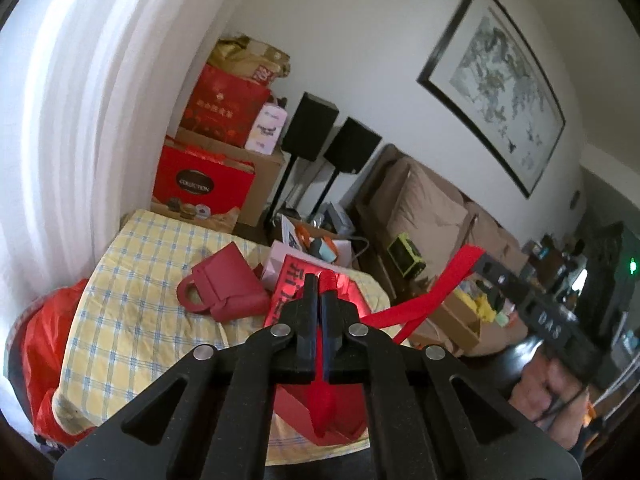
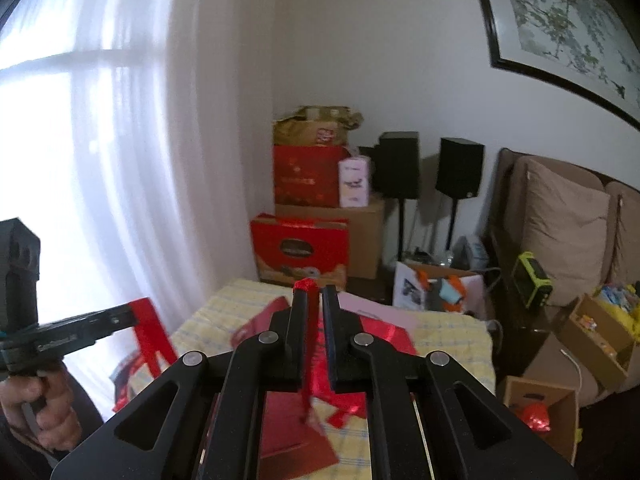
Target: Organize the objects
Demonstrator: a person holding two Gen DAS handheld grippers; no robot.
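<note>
A red gift bag (image 1: 320,404) hangs above the yellow checked table (image 1: 140,280), held by its red ribbon handles. My left gripper (image 1: 319,292) is shut on one red ribbon handle (image 1: 327,280). My right gripper (image 2: 314,300) is shut on the other red ribbon handle (image 2: 306,285); it also shows in the left wrist view (image 1: 480,260), pulling its ribbon (image 1: 436,292) taut. The left gripper (image 2: 132,318) appears at the left of the right wrist view with ribbon (image 2: 154,340). A dark red handbag-shaped box (image 1: 228,284) and a red box with gold lettering (image 1: 292,284) lie on the table.
Red gift boxes (image 1: 204,184) and cardboard boxes (image 1: 260,176) are stacked in the corner by the white curtain (image 1: 80,120). Two black speakers (image 1: 332,136) on stands, a brown sofa (image 1: 432,208) and open cardboard boxes (image 2: 540,412) stand at the right. A red plastic bag (image 1: 44,340) lies left of the table.
</note>
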